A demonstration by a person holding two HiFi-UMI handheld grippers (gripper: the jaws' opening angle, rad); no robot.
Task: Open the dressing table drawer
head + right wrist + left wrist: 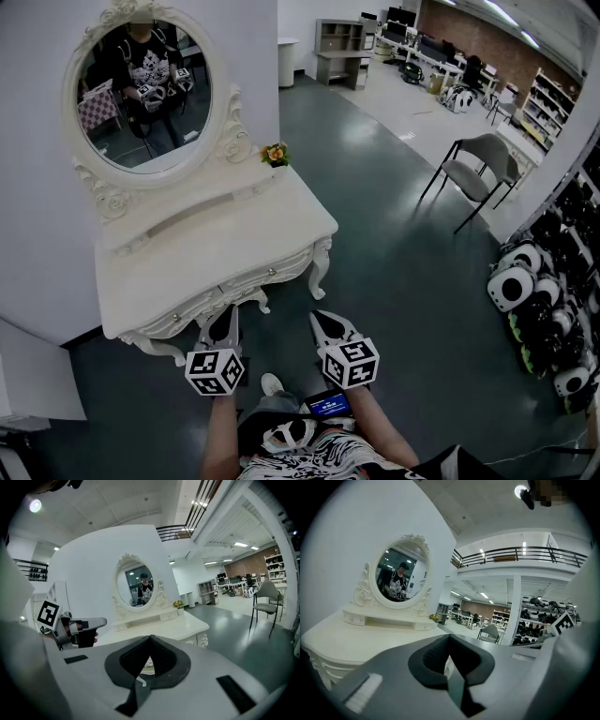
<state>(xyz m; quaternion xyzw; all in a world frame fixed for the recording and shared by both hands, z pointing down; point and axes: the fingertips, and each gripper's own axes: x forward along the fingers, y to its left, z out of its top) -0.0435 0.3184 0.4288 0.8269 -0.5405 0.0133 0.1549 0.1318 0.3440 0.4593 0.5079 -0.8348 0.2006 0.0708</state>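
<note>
**Head view.** A white dressing table (234,234) stood against the wall. Its oval mirror (141,94) rose at the far side, and a small bunch of flowers (275,154) sat at the far right corner of the top. The drawer (267,274) lay in the near front, just under the tabletop; it was closed, flush with the carved front.

The left gripper (223,317) was held close before that near front, to the left of the drawer's knob. Whether it touched the table could not be told. The right gripper (325,321) was beside it to the right, over the floor (394,281) near the table's right leg. Both pointed toward the table.

**Gripper views.** Each gripper's jaws were closed tip to tip, with nothing between them.

A chair (478,164) stood well apart, at the far right.
</note>
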